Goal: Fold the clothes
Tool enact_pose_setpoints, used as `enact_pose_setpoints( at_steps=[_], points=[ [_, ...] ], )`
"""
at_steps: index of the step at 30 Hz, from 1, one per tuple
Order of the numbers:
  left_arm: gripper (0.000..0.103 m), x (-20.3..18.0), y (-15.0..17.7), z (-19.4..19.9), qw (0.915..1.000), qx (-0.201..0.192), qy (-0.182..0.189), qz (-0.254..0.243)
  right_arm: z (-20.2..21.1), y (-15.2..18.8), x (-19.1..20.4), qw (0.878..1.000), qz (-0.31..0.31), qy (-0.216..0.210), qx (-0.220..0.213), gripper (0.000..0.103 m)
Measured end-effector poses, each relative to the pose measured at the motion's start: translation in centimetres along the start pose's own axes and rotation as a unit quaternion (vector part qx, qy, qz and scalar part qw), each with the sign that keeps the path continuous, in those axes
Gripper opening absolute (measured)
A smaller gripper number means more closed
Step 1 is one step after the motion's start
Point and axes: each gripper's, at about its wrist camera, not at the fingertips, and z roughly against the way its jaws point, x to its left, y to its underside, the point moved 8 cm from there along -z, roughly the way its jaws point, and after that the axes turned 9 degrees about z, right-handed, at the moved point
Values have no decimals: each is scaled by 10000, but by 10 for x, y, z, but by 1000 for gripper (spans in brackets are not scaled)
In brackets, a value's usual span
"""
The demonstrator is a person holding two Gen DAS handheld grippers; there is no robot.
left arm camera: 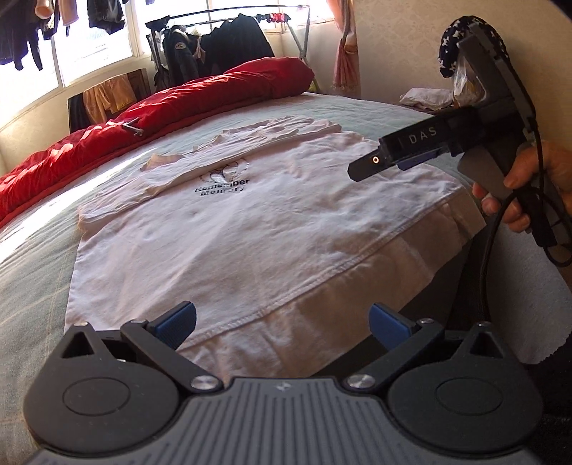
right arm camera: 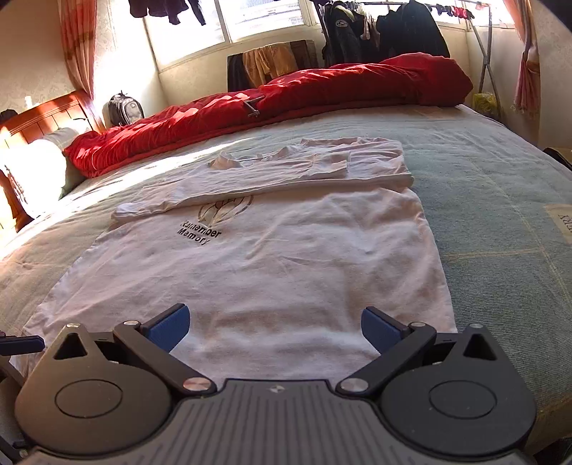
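A white long-sleeved shirt [left arm camera: 228, 229] with black print "Remember Memory" lies flat on the bed, its sleeves folded across the chest near the collar. It also shows in the right wrist view [right arm camera: 271, 264]. My left gripper [left arm camera: 282, 327] is open and empty, just above the shirt's hem at the near bed edge. My right gripper [right arm camera: 275, 329] is open and empty, over the hem too. The right gripper also shows in the left wrist view [left arm camera: 371, 166], held by a hand above the shirt's right side.
The bed has a pale green cover [right arm camera: 493, 200]. A red quilt [right arm camera: 271, 103] lies along the far side. A clothes rack [right arm camera: 389, 32] with dark jackets stands by the window. A wooden headboard [right arm camera: 32, 121] is at left. A backpack [right arm camera: 123, 109] sits beyond it.
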Motion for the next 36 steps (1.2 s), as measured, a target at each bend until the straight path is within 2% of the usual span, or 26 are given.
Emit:
enact_pose_setpoints(
  at_steps=[3,6,8,12,15,18,24,28,31,33,36],
  points=[
    [102,-27,-1,-8,9949,-220,-13,-982,13,-5,-9,10000,-63,-74,-10,103],
    [102,-51,4,-19,9807,-295,-50,-1931,26,-15,-20,9995,-142,-270,75,103],
    [102,-66,9,-27,9678,-326,-66,-2494,31,-20,-26,9986,-190,-448,204,103],
    [102,-81,17,-45,9531,-292,-155,-3008,46,-24,-35,9971,-205,-585,445,103],
    [102,-84,17,-51,9501,-299,-209,-3098,55,-21,-36,9972,-78,-543,515,103],
    [102,-81,9,-50,9541,-363,-233,-2964,62,-15,-33,9969,130,-553,550,103],
    [102,-62,-18,-35,9698,-443,-61,-2396,74,1,-11,9915,798,-806,635,103],
    [102,-49,-34,-32,9733,-568,-153,-2220,80,8,7,9851,1204,-1040,653,103],
    [102,-44,-46,-30,9777,-609,-150,-2004,80,9,14,9835,1284,-1112,616,103],
    [102,-47,-48,-25,9795,-606,21,-1919,77,6,15,9844,1181,-1176,565,103],
    [102,-57,-41,-17,9802,-439,604,-1834,69,-2,16,9863,971,-1253,461,103]
  ],
)
